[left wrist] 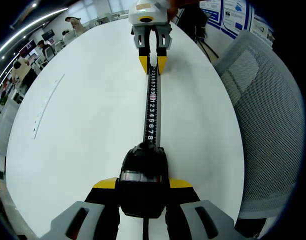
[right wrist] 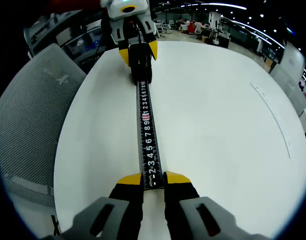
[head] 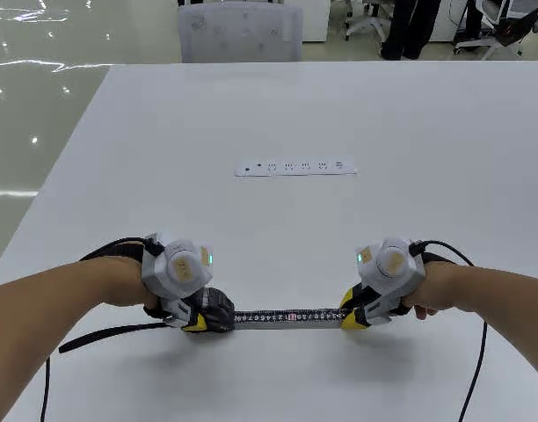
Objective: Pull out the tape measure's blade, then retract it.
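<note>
White workbench (head: 251, 114) | left gripper (head: 199, 320) clamps tape measure (left wrist: 143, 172) | right gripper (right wrist: 153, 179) pinches blade (right wrist: 145, 125) end

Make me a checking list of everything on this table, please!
Surface: white table, smooth.
Job's things: black tape measure; its blade is pulled out and stretched between the tongs.
Clutter: white power strip mid-table.
Grippers: left tongs shut on the tape measure; right tongs shut on the blade's end.
Cables: black cables trail from both hands.
Surroundings: grey chair, shiny floor.
</note>
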